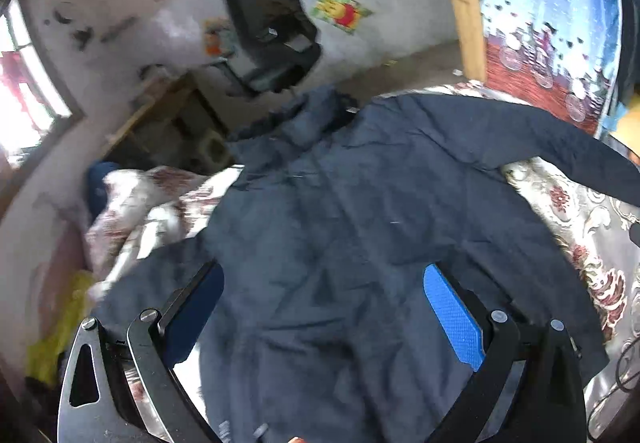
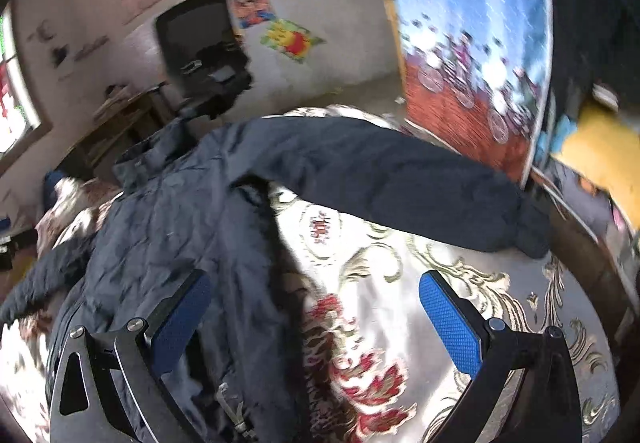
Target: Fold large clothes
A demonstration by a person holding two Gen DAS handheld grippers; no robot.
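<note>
A large dark navy jacket (image 1: 340, 211) lies spread flat on a floral bedspread (image 1: 588, 219), hood toward the far wall, sleeves out to each side. My left gripper (image 1: 324, 283) is open above the jacket's lower body, blue pads wide apart, holding nothing. In the right wrist view the jacket (image 2: 172, 227) lies to the left, and its right sleeve (image 2: 400, 183) stretches across the bedspread (image 2: 400, 283) toward the bed's right edge. My right gripper (image 2: 316, 291) is open and empty, above the jacket's right side edge and the bare bedspread.
A black office chair (image 1: 272, 27) stands by the far wall next to a wooden desk (image 1: 160, 123). A blue and red patterned curtain (image 1: 548, 23) hangs at the right. A crumpled quilt (image 1: 136, 211) lies at the bed's left. A window (image 1: 24, 83) is far left.
</note>
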